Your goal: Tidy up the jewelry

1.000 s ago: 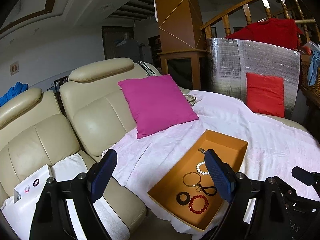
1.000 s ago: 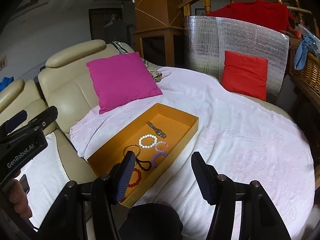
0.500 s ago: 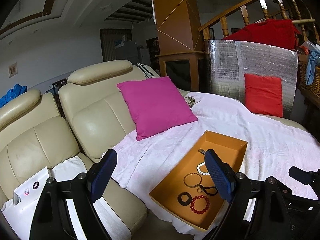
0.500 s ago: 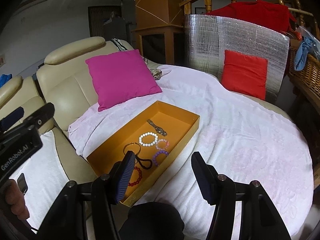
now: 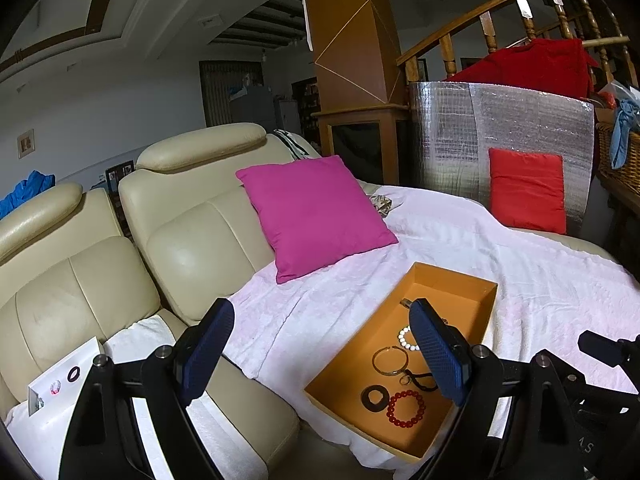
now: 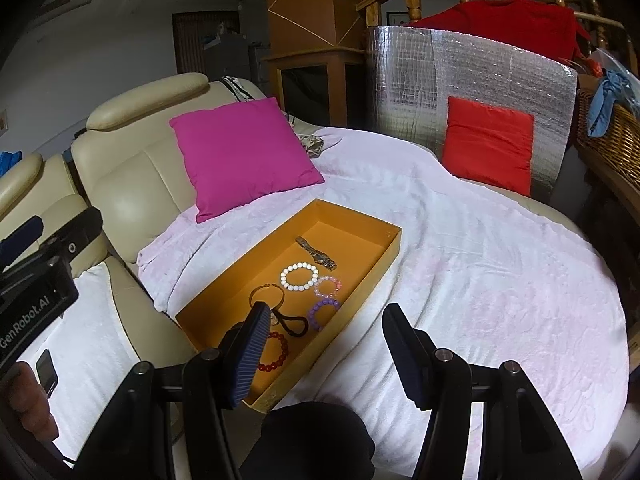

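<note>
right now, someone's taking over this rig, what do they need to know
Left gripper: open, empty, over the sofa edge.
Right gripper: open, empty, over the near end of the box.
In the box: watch, white, pink, purple and red bead bracelets, bangle, black ring, black loop.
Done: nothing shows as sorted.
Left: all of it.

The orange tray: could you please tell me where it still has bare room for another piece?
In the orange tray, the far end beyond the watch is bare, as is the long strip beside the sofa-side wall. The near half is crowded around the white bead bracelet and red bead bracelet.
</note>
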{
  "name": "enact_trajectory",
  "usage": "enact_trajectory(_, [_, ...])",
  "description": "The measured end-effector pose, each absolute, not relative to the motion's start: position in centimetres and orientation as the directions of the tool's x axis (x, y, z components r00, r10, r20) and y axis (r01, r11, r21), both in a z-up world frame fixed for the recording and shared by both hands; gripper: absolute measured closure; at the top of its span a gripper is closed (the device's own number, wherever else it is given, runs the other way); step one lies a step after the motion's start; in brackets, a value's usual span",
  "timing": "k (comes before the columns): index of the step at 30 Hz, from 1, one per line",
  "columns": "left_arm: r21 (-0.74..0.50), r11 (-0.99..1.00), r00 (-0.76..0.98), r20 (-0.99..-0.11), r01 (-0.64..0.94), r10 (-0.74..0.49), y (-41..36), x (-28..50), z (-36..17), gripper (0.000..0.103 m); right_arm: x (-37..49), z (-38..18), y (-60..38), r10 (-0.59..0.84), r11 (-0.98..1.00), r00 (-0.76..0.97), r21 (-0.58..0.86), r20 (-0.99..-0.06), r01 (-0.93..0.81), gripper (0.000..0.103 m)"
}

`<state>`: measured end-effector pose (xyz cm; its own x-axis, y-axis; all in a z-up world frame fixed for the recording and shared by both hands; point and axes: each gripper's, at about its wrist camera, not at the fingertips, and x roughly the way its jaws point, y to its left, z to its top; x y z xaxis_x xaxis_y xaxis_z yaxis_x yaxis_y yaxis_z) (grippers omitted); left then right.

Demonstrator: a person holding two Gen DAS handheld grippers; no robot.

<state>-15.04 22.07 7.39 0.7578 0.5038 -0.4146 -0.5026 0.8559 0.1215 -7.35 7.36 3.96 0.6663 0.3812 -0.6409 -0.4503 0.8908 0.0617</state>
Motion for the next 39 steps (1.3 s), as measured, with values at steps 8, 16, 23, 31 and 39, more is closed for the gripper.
enact_trajectory(8, [0.121, 0.857, 0.759, -0.415, -0.501, 0.502, 22.2, -15.1, 7.3, 0.014, -7.4, 3.9, 7.6, 0.382, 0.89, 0.663, 0.063, -0.644, -0.452, 0.04])
enact_trajectory(16, [0.119, 0.852, 0.753, -0.417, -0.509, 0.509, 22.7, -15.2, 7.1, 0.013, -7.4, 3.7, 8.5, 0.389, 0.884, 0.651, 0.066, -0.652, -0.463, 0.04])
enact_trajectory(23, [0.118, 0.852, 0.751, -0.424, -0.51, 0.507, 23.1, -14.9, 6.8, 0.013, -7.3, 3.5, 9.1, 0.393, 0.881, 0.646, 0.066, -0.654, -0.468, 0.04])
enact_trajectory(31, [0.114, 0.853, 0.746, -0.436, -0.51, 0.504, 23.7, -14.6, 6.4, 0.013, -7.0, 3.2, 9.5, 0.388, 0.881, 0.643, 0.062, -0.66, -0.468, 0.04])
enact_trajectory(39, [0.104, 0.848, 0.742, -0.439, -0.519, 0.507, 24.4, -14.5, 6.2, 0.013, -6.8, 3.1, 10.2, 0.39, 0.878, 0.642, 0.057, -0.66, -0.475, 0.04])
